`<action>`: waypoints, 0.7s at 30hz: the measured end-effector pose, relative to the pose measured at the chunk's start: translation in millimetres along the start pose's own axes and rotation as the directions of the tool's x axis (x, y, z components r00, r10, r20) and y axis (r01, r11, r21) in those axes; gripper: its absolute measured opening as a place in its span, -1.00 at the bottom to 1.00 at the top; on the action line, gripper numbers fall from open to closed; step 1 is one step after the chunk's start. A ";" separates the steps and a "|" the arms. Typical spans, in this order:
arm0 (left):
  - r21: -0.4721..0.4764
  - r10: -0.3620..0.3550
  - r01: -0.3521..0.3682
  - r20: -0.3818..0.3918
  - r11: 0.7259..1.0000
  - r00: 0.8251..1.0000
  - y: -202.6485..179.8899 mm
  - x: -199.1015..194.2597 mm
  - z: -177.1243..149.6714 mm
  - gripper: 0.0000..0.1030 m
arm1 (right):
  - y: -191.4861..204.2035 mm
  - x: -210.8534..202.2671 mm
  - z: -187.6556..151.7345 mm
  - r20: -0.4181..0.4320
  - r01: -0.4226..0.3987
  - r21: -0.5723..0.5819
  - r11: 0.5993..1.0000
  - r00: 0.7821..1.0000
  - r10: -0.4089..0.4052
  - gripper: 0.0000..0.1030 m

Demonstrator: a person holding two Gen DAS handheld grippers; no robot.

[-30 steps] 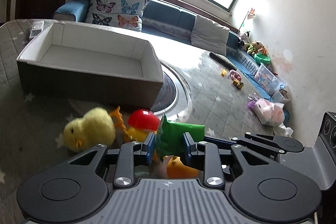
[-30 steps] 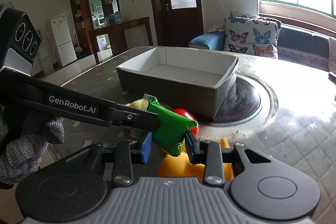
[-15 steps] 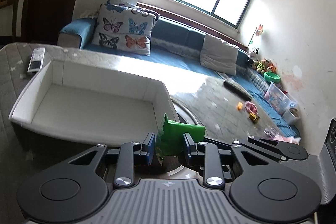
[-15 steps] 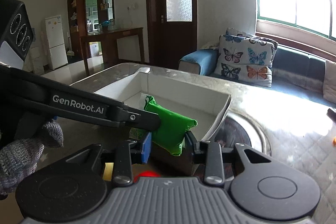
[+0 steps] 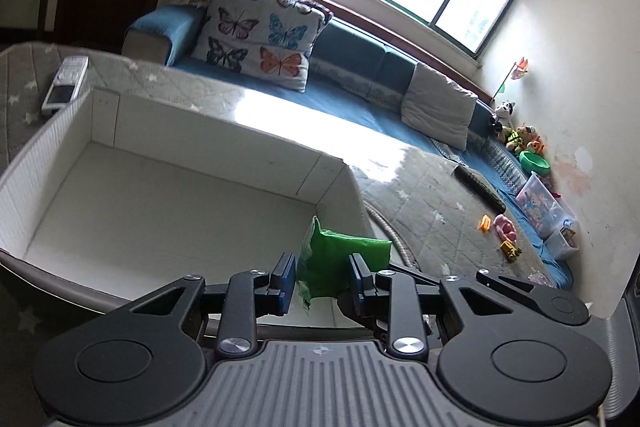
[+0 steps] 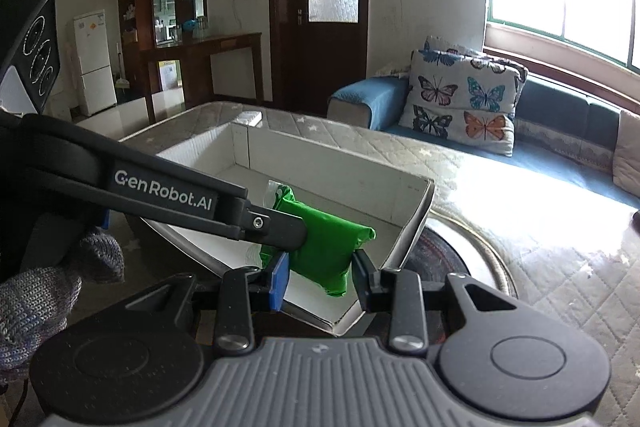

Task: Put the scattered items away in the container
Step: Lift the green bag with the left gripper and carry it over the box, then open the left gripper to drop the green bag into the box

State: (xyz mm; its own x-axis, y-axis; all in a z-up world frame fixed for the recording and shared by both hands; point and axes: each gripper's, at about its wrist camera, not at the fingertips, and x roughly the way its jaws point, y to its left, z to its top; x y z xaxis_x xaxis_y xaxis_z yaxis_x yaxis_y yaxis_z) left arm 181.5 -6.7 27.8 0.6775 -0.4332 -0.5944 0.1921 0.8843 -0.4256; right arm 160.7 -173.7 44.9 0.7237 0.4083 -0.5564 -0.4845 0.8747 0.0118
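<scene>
Green pouch (image 5: 340,263) moved over one box (image 5: 120,131); both grippers' jaws clamp it.

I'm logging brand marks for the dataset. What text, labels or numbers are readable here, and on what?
"GenRobot.AI": white lettering on the left gripper's black arm, seen from the right wrist view.
Green packet: no print legible.
Remote control beside the box: buttons too small to read.
Nothing else readable.

the right gripper (image 6: 320,277) at the lower middle of the frame pinches a green packet (image 6: 324,247) above the near corner of the white box (image 6: 416,223). the left gripper (image 6: 280,227) comes from the left and clamps the same packet.
</scene>
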 end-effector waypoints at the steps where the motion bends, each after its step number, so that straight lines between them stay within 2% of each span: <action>1: -0.007 0.000 0.000 -0.005 1.000 1.000 1.8 2.2 0.2 -0.39 | -1.3 2.7 -0.8 -0.004 0.000 0.003 1.000 1.000 0.000 -0.35; 11: -0.027 0.005 -0.006 -0.032 1.000 0.999 7.7 11.8 -0.8 -0.38 | -5.1 13.3 -7.3 -0.022 0.000 0.019 1.000 1.000 0.000 -0.32; 14: -0.029 0.008 -0.009 -0.032 1.000 0.999 8.2 11.6 -1.5 -0.38 | -5.6 11.6 -8.3 -0.018 -0.001 0.017 1.000 1.000 0.001 -0.26; 16: -0.029 0.010 -0.011 -0.032 1.000 0.999 8.0 11.4 -1.6 -0.38 | -5.1 8.6 -9.5 -0.014 0.000 0.015 1.000 1.000 0.000 -0.15; 21: -0.025 0.010 -0.011 -0.030 1.000 0.999 4.3 8.2 -2.5 -0.38 | -5.2 3.2 -9.5 -0.011 0.008 0.010 1.000 1.000 -0.008 -0.13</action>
State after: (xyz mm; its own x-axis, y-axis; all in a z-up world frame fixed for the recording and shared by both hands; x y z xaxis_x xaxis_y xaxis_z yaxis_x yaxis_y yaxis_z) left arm 186.1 -6.8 19.4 0.6576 -0.4293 -0.6190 0.1669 0.8843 -0.4360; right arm 160.8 -179.4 35.1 0.7221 0.3982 -0.5656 -0.4738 0.8805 0.0151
